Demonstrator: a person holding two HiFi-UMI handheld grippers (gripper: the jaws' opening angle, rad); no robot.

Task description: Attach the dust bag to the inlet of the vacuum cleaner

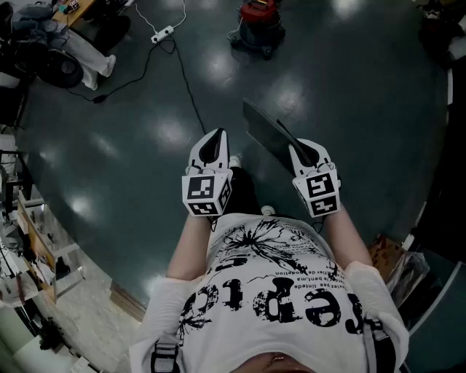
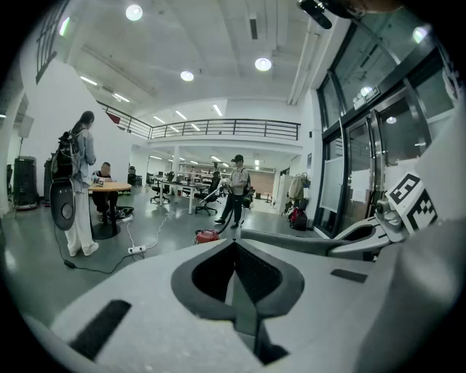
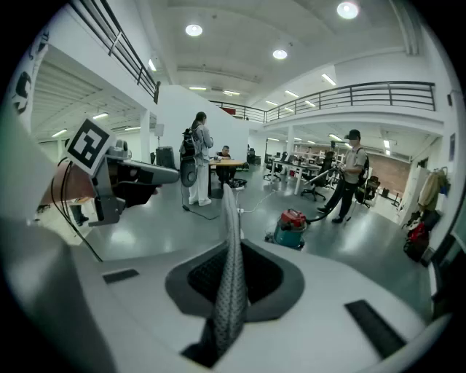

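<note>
Right gripper is clamped on the dust bag. Its own view only catches a thin edge of grey, dimpled woven fabric, while the head view shows a flat dark sheet. Left gripper is pinched shut, empty. The red vacuum cleaner sits way off across the glossy floor.

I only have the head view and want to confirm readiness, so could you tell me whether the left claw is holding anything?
Observer: No, the left claw is shut and empty.
Operator: Is the right claw really gripping the dust bag?
Observer: Yes, the right claw is shut on the dust bag, seen edge-on.
Operator: Is anyone near the vacuum cleaner?
Observer: Yes, a person in a cap stands beside the vacuum cleaner, apparently using it.
</note>
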